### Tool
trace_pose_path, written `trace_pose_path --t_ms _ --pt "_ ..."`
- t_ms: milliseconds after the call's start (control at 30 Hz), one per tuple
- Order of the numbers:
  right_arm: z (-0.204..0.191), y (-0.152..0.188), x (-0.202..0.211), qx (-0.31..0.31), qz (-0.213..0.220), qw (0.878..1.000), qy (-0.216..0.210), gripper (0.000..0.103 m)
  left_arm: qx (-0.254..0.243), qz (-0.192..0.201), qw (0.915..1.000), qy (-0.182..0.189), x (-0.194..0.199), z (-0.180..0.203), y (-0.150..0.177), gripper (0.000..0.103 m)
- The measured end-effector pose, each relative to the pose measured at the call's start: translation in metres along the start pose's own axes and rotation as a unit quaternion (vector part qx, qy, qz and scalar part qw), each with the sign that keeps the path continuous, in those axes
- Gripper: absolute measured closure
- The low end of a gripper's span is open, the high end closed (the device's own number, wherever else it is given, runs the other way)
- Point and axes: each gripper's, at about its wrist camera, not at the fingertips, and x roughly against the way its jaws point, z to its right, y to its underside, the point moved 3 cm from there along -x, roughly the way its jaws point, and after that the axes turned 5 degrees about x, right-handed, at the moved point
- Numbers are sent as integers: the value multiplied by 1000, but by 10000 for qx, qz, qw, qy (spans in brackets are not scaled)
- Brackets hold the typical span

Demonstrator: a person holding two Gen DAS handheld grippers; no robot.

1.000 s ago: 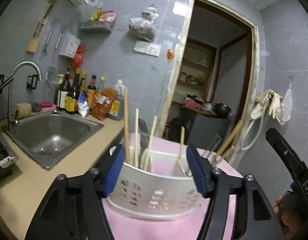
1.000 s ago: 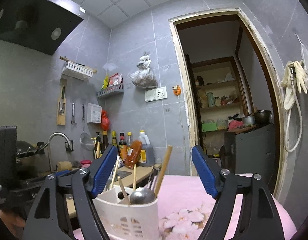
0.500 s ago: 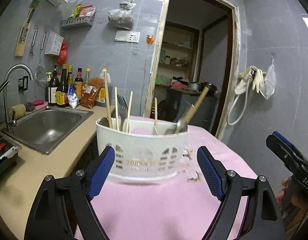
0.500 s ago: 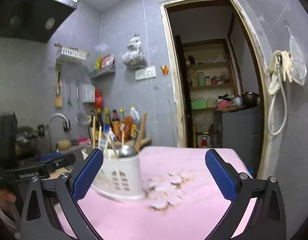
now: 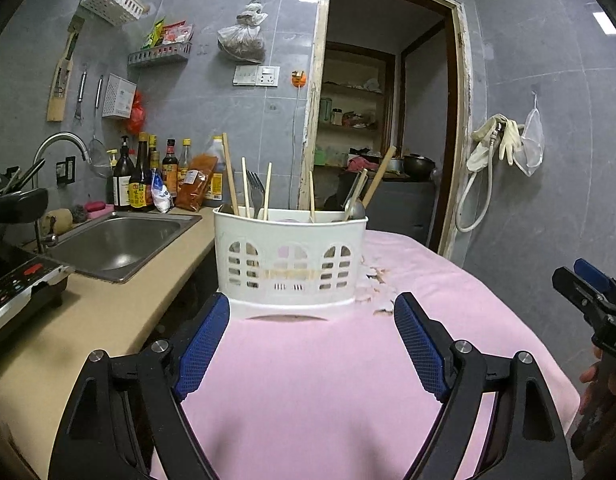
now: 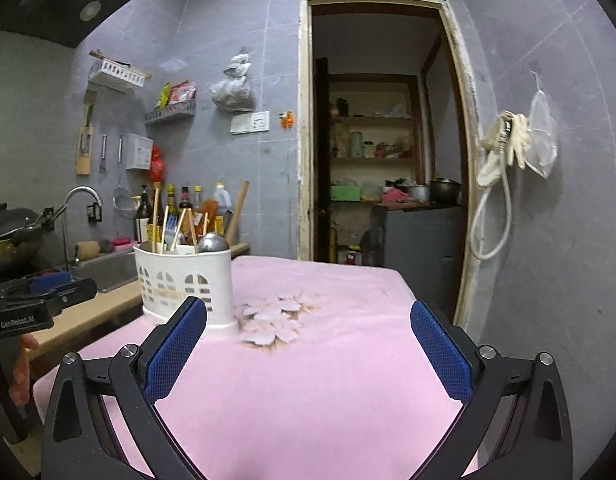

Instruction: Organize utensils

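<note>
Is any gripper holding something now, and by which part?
Nothing is held. The left gripper and right gripper are both open and empty; the white basket stands free on the pink cloth.

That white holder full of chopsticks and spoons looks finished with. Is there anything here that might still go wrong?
A few things, perhaps. The white utensil holder stands near the pink cloth's edge beside the counter, so a nudge or a tug on the cloth might tip it off. The tall chopsticks and the wooden-handled spoon lean well above the rim and may snag. Both the left hand-held gripper and the right hand-held gripper are open and empty.
</note>
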Motion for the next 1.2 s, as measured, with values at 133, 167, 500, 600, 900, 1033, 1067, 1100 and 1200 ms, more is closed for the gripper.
trace_pose_path --t_ms 133,167,500,600,900,1033,1067,1100,1200 --pt "0 5 11 -34 -53 10000 73 0 14 -35 10000 -6 8 0 10 23" --pt "-1 7 13 -35 -65 9999 87 0 8 -40 10000 -10 10 0 11 23" --pt "-3 10 20 -55 -97 9999 84 0 -18 1 10000 -20 18 5 16 23" --pt "-3 10 20 -57 -97 9999 80 0 -9 0 10000 -15 18 5 17 23" --pt "-4 10 20 -52 -93 9999 88 0 10 5 10000 -4 19 5 17 23" --pt "-4 10 20 -52 -95 9999 85 0 10 8 10000 -5 19 5 16 23" --pt "-4 10 20 -56 -94 9999 83 0 8 6 10000 -4 19 5 17 23" --pt "-4 10 21 -55 -92 9999 83 0 8 4 10000 -5 19 5 16 23" --pt "-4 10 20 -53 -99 9999 85 0 16 8 10000 -3 19 5 16 23"
